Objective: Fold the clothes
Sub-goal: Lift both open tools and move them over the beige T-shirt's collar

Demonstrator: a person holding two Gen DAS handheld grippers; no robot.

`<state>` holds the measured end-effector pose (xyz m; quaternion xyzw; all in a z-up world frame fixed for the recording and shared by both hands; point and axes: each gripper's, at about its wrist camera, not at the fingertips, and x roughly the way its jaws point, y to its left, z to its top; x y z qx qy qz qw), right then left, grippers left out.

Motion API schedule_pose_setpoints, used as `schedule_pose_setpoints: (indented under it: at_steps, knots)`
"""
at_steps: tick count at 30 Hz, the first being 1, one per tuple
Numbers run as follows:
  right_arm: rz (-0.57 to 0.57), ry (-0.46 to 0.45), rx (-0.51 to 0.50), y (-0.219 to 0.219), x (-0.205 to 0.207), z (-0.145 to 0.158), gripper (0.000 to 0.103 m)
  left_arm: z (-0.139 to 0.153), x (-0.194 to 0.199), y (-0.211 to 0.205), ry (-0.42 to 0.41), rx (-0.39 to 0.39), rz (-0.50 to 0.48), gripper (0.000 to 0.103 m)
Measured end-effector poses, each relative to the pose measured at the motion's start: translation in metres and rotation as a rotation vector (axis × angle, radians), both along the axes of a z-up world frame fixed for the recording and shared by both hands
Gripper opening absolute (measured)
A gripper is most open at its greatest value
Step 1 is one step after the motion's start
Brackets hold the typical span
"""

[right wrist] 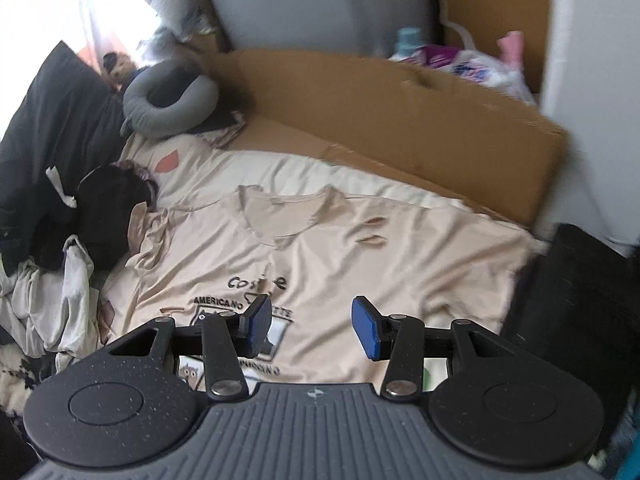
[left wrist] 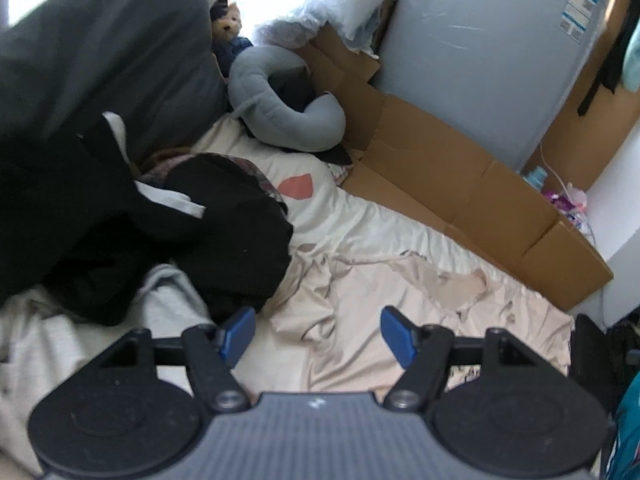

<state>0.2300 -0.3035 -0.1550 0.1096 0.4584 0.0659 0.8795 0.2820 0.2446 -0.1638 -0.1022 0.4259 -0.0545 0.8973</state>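
Beige printed cotton T-shirt (right wrist: 340,256) spread flat on bed, frame centre. Left gripper (left wrist: 318,334) and right gripper (right wrist: 312,326) held released, empty (above fabric). Risk: sheet pinched along with shirt, fold dragged askew.

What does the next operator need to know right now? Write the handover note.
Left gripper: open, empty, above the beige T-shirt.
Right gripper: open, empty, over the shirt's printed chest.
Beige T-shirt: spread print side up on the bed, neckline away from you; its left side is still rumpled.
Waiting: dark clothes pile and a crumpled white garment at the left.
Done: shirt laid out. No fold made yet.
Left: smooth the rumpled side, fold the shirt, then work through the pile.
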Motion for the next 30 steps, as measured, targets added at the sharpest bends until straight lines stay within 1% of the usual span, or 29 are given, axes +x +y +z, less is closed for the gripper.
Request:
schedule_pose_setpoints:
  at_steps: [5,8,11,16,20,23,29,30]
  knots:
    - [0.104,0.000,0.012,0.029,0.059,-0.043,0.052,-0.061,0.036,-0.002,0.019,-0.019,0.006,0.071]
    - [0.151,-0.002,0.015,0.045,0.088,-0.066,0.052,-0.100,0.049,-0.001,0.036,-0.021,0.015,0.070]
    - [0.197,0.004,0.012,0.062,0.114,-0.087,0.052,-0.137,0.057,0.004,0.046,-0.024,0.041,0.069]
    - [0.288,0.010,-0.004,0.092,0.147,-0.116,0.052,-0.181,0.061,0.012,0.068,-0.049,0.112,0.063]
    - [0.329,0.017,-0.004,0.115,0.167,-0.134,0.052,-0.203,0.062,0.019,0.056,-0.155,0.156,0.063]
    - [0.350,0.024,0.011,0.137,0.178,-0.148,0.052,-0.218,0.065,0.022,0.060,-0.258,0.180,0.064]
    - [0.418,0.032,0.040,0.187,0.184,-0.167,0.051,-0.249,0.067,0.027,0.081,-0.413,0.281,0.064]
    - [0.425,0.032,0.046,0.194,0.185,-0.169,0.051,-0.253,0.067,0.028,0.077,-0.441,0.302,0.066]
